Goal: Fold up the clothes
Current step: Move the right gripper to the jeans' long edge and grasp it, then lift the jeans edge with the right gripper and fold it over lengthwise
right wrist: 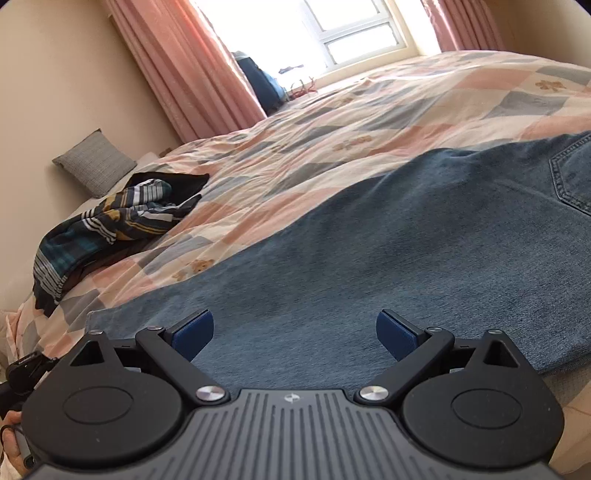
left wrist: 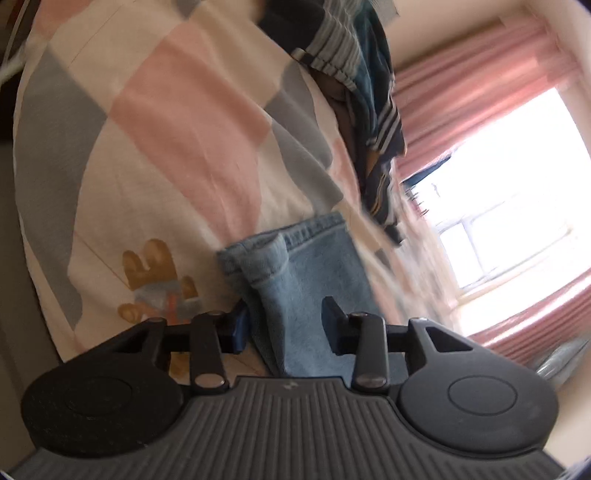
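While the jeans (right wrist: 369, 236) lie spread flat across the near part of the bed (right wrist: 369, 110), their blue denim covering much of the patchwork quilt in the right wrist view, one hemmed leg end (left wrist: 295, 266) is lifted up in front of the left tool (left wrist: 284, 325). That leg end hangs between the left tool's fingers, which stand only partly apart; the cloth touches the left finger, but a gap shows on the right, so whether it is truly pinched cannot be told. The right tool (right wrist: 295, 332) hovers low over the denim with its blue pads (right wrist: 194, 332) spread wide, holding nothing, the fabric lying just ahead of and beneath them. A back pocket (right wrist: 572, 173) shows at the far right edge. Beyond the jeans, well apart on the quilt, lies a crumpled heap of striped clothes (right wrist: 110, 221), and past it a grey cushion (right wrist: 94, 162) leans by the wall. Pink curtains (right wrist: 184, 62) frame a bright window (right wrist: 351, 33) behind the bed. A bear print (left wrist: 155, 280) on the quilt sits just left of the lifted denim
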The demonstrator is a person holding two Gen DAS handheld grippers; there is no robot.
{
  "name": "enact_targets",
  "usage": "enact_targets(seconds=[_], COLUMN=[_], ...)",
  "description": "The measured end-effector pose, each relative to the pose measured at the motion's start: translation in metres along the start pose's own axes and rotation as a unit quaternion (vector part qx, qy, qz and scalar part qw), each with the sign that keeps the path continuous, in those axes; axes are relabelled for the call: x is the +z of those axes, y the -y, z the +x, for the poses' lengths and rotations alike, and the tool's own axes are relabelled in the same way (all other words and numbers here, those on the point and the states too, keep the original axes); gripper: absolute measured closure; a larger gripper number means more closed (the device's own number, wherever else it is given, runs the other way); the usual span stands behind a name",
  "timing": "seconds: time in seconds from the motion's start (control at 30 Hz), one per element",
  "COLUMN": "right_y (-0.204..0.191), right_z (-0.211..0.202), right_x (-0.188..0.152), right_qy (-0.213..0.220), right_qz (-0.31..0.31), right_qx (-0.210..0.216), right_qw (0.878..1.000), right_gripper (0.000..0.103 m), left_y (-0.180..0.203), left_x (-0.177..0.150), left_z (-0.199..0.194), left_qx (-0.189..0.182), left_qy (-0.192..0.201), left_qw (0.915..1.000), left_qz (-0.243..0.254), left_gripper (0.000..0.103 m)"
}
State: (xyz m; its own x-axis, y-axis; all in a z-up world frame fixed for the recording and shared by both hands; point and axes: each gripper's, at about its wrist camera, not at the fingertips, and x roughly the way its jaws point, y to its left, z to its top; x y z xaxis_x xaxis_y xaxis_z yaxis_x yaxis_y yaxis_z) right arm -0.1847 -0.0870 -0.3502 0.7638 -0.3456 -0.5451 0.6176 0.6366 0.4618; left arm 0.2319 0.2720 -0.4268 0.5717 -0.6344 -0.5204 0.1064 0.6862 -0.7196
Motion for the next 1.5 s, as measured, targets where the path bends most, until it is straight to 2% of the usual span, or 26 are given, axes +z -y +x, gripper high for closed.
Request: enact_targets(seconds=[0.1, 0.13, 0.17, 0.2, 0.27, 0.33, 0.4, 0.5, 0.57, 0.67, 0.73, 0.77, 0.8, 0.83, 0.87, 0.9, 0.97, 1.03, 1.17, 1.27, 1.3, 1.4, 1.47, 1.5], right_y=[0.012, 0.016, 0.020, 0.024, 0.031, 0.040, 0.052, 0.074, 0.090, 0.110, 0.123, 0.129, 0.134, 0.140, 0.144, 0.148, 0.146, 0.144, 0.140, 0.135, 0.133, 0.126, 0.123, 0.122], right_z=[0.003, 0.004, 0.003, 0.002, -0.002, -0.009, -0.018, -0.035, -0.047, -0.064, -0.072, -0.076, -0.078, -0.079, -0.077, -0.073, -0.050, -0.027, 0.020, 0.052, 0.061, 0.083, 0.095, 0.097], right_x=[-0.001, -0.001, -0.002, -0.002, -0.002, -0.001, 0.001, 0.004, 0.007, 0.012, 0.016, 0.018, 0.020, 0.022, 0.025, 0.028, 0.035, 0.043, 0.058, 0.067, 0.068, 0.070, 0.068, 0.066], right_qy=[-0.001, -0.002, -0.001, 0.001, 0.007, 0.018, 0.032, 0.052, 0.066, 0.084, 0.089, 0.091, 0.086, 0.081, 0.071, 0.059, 0.014, -0.031, -0.119, -0.176, -0.190, -0.215, -0.218, -0.216], right_qz=[0.016, 0.024, 0.030, 0.036, 0.044, 0.052, 0.069, 0.101, 0.122, 0.145, 0.156, 0.162, 0.169, 0.175, 0.185, 0.199, 0.220, 0.241, 0.280, 0.306, 0.314, 0.310, 0.302, 0.290], right_qx=[-0.002, -0.002, 0.001, 0.003, 0.005, 0.001, 0.002, 0.006, 0.010, 0.018, 0.022, 0.024, 0.033, 0.041, 0.056, 0.076, 0.099, 0.121, 0.163, 0.184, 0.184, 0.171, 0.173, 0.170], right_qw=[1.000, 1.000, 1.000, 0.999, 0.999, 0.998, 0.997, 0.993, 0.990, 0.986, 0.983, 0.982, 0.981, 0.980, 0.979, 0.975, 0.970, 0.963, 0.939, 0.917, 0.912, 0.910, 0.912, 0.917], right_gripper=[0.006, 0.006, 0.007, 0.007, 0.008, 0.008, 0.008, 0.008, 0.008, 0.008, 0.008, 0.008, 0.009, 0.010, 0.011, 0.013, 0.016, 0.018, 0.022, 0.032, 0.039, 0.055, 0.085, 0.089], left_y=[0.008, 0.016, 0.031, 0.049, 0.097, 0.149, 0.200, 0.248, 0.274, 0.283, 0.277, 0.272, 0.262, 0.255, 0.250, 0.249, 0.247, 0.250, 0.251, 0.248, 0.249, 0.251, 0.250, 0.250], left_x=[-0.010, -0.012, -0.014, -0.016, -0.029, -0.052, -0.085, -0.150, -0.198, -0.276, -0.324, -0.342, -0.356, -0.363, -0.363, -0.358, -0.347, -0.342, -0.336, -0.330, -0.329, -0.325, -0.313, -0.303], left_z=[0.000, -0.003, -0.010, -0.018, -0.034, -0.047, -0.058, -0.063, -0.061, -0.040, -0.024, -0.019, -0.018, -0.021, -0.023, -0.024, -0.025, -0.027, -0.029, -0.032, -0.031, -0.025, -0.029, -0.032], left_qx=[0.012, 0.013, 0.014, 0.015, -0.007, -0.047, -0.093, -0.166, -0.205, -0.215, -0.207, -0.198, -0.188, -0.185, -0.187, -0.191, -0.201, -0.209, -0.220, -0.231, -0.233, -0.236, -0.252, -0.267], left_qy=[0.021, 0.031, 0.045, 0.061, 0.086, 0.096, 0.098, 0.067, 0.038, -0.031, -0.080, -0.090, -0.083, -0.071, -0.063, -0.060, -0.061, -0.053, -0.053, -0.047, -0.048, -0.068, -0.100, -0.125], left_qw=[0.9997, 0.9993, 0.9978, 0.9946, 0.9809, 0.9589, 0.9294, 0.8903, 0.8604, 0.8175, 0.7848, 0.7706, 0.7604, 0.7540, 0.7523, 0.7553, 0.7667, 0.7706, 0.7824, 0.7909, 0.7920, 0.7929, 0.7940, 0.7944], left_qz=[0.006, 0.015, 0.045, 0.083, 0.174, 0.263, 0.343, 0.419, 0.465, 0.533, 0.579, 0.599, 0.616, 0.626, 0.629, 0.624, 0.607, 0.600, 0.580, 0.565, 0.562, 0.558, 0.544, 0.531], left_gripper=[0.069, 0.083, 0.093, 0.099, 0.099, 0.098, 0.097, 0.096, 0.095, 0.095, 0.095, 0.095, 0.095, 0.095, 0.094, 0.094, 0.094, 0.094, 0.094, 0.094, 0.094, 0.092, 0.089, 0.088])
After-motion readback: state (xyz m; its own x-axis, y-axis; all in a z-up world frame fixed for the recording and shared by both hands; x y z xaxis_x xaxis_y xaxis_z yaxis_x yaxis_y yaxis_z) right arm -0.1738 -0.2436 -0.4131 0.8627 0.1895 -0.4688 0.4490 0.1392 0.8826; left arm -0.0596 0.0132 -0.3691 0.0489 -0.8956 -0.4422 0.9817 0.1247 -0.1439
